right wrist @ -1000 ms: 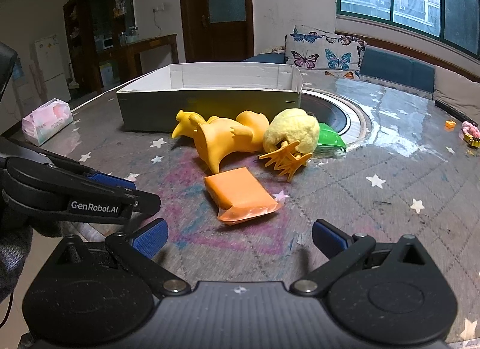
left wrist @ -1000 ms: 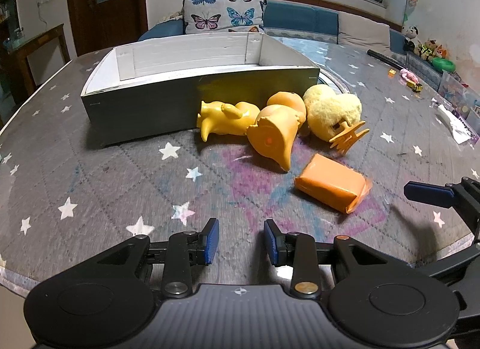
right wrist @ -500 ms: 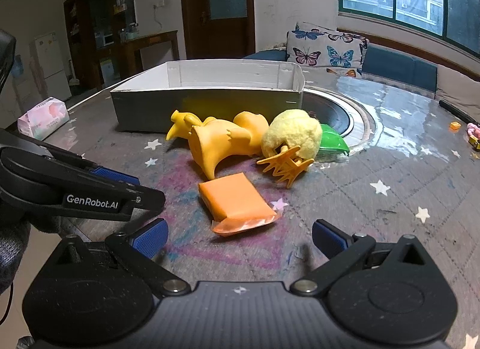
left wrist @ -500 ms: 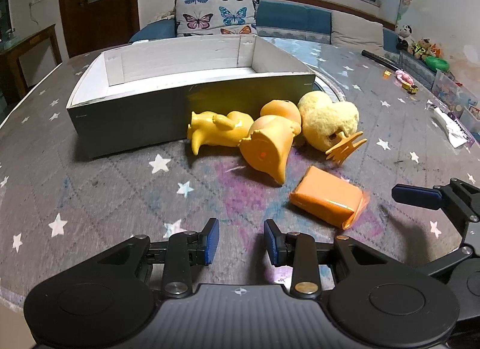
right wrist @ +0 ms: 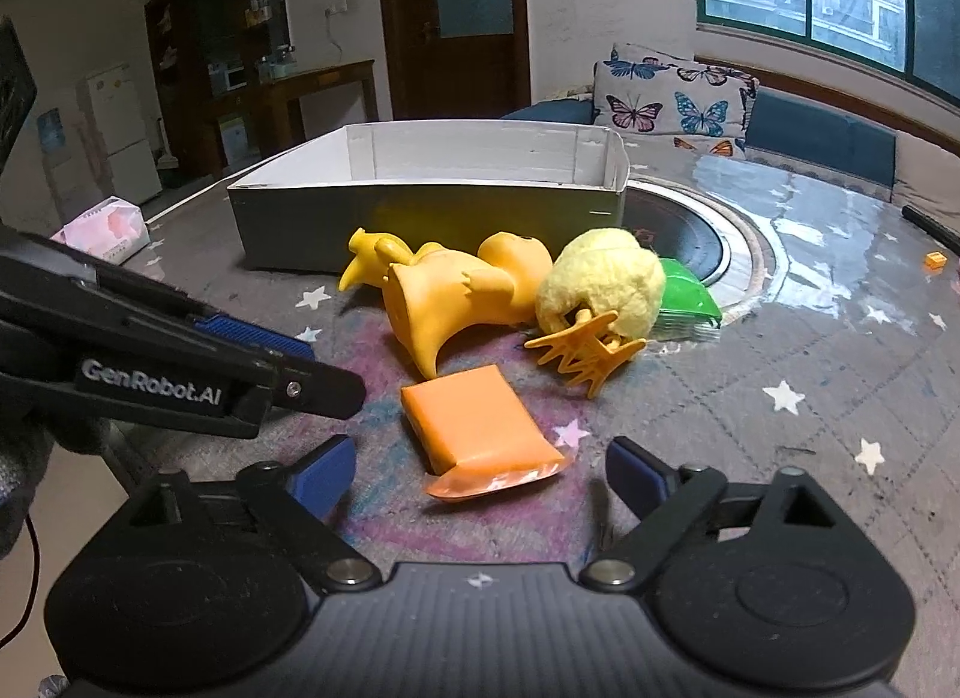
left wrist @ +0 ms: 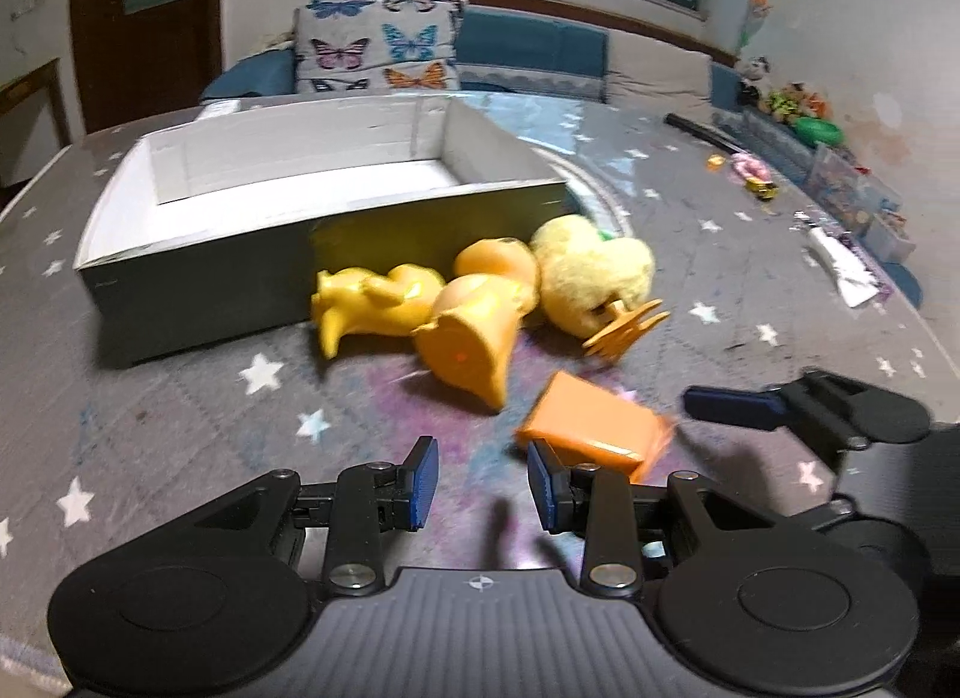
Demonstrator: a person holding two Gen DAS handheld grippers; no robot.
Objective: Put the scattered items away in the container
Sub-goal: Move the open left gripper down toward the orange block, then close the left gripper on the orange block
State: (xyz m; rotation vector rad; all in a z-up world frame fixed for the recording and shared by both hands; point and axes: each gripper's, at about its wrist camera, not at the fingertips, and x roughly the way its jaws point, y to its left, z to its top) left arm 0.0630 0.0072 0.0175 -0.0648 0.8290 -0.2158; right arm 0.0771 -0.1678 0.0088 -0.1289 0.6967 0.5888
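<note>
Orange packet (right wrist: 480, 425) lies between the closing right tongs (right wrist: 480, 473), ungripped; left tongs (left wrist: 480, 482) part-open, empty; next, pinch it.

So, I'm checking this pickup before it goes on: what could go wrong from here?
The right gripper, jaws just closing but not yet touching, straddles only the near end of the orange packet; pinching its thin sealed edge could let it slip. The left gripper, open and empty, sits close beside it, so the two could bump. The hair clip leans on the plush toy, so nudging the pile may scatter things away from the box.
</note>
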